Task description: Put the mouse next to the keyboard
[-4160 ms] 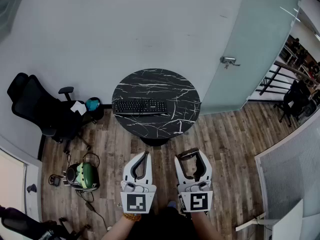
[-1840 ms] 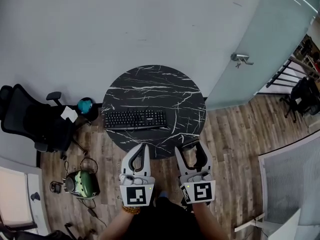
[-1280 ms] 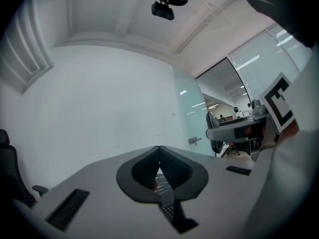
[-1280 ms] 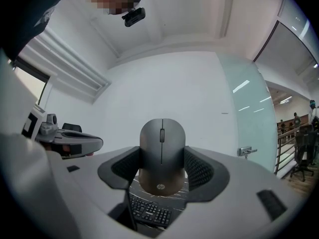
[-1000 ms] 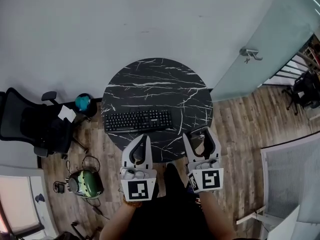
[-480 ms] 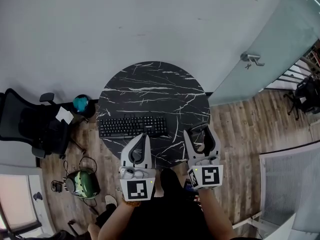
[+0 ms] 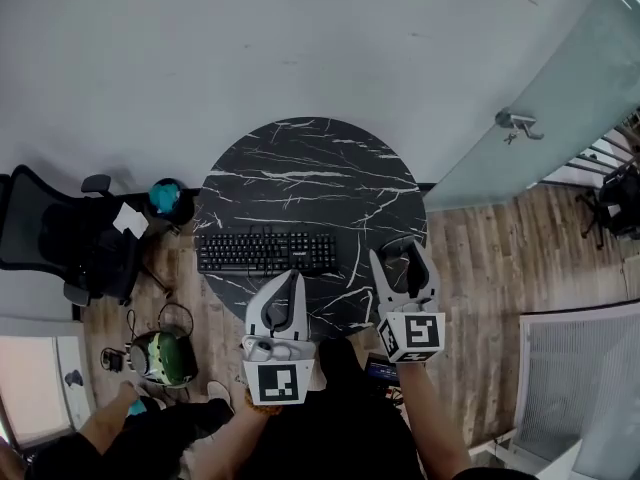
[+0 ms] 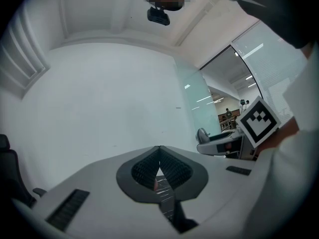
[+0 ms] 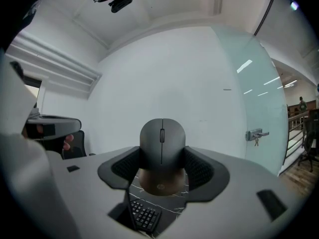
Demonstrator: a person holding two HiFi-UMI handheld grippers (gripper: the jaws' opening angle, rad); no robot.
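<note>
The right gripper (image 7: 405, 260) has its jaws clamped on the sides of the dark mouse (image 9: 162, 141), holding it over the near right part of the round marble bench (image 7: 310, 163), to the right of the keyboard (image 7: 265, 252) and apart from it. The left gripper (image 7: 283, 306) hovers near the bench's front edge, jaws together on nothing. The mouse's smooth curved flanks look likely to slip if the grip slackens. Let go high, or this near the rim, it could tumble off; swung left too low, it could knock the keyboard.
</note>
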